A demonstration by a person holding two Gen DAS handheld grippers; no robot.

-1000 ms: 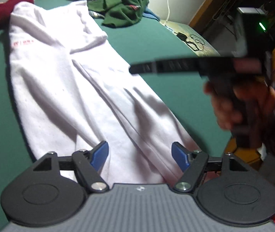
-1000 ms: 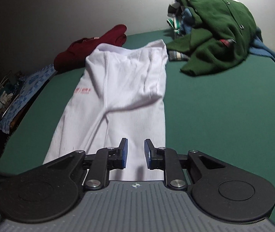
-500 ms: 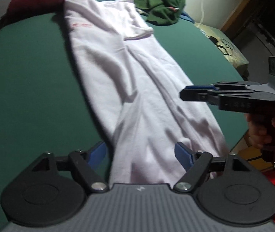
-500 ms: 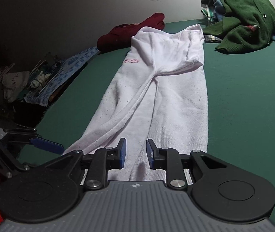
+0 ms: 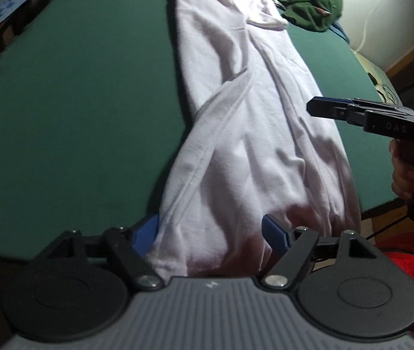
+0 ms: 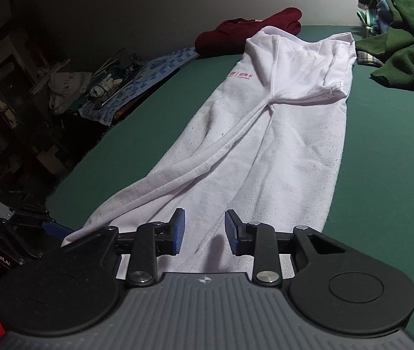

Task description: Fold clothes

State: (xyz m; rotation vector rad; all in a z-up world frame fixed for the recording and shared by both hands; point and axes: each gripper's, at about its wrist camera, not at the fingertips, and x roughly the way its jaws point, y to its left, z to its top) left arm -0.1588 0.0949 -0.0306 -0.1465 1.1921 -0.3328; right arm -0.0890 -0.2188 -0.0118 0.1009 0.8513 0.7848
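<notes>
Right wrist view: white trousers lie lengthwise on the green counter.
Both tongs sit at the near hems, level, jaws apart: right tongs slightly spread, left tongs spread wide around one leg's end.

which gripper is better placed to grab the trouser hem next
Left, probably. The left gripper is wide open and straddles the hem of the white trousers; the right gripper is open but hovers above the cloth.
</notes>
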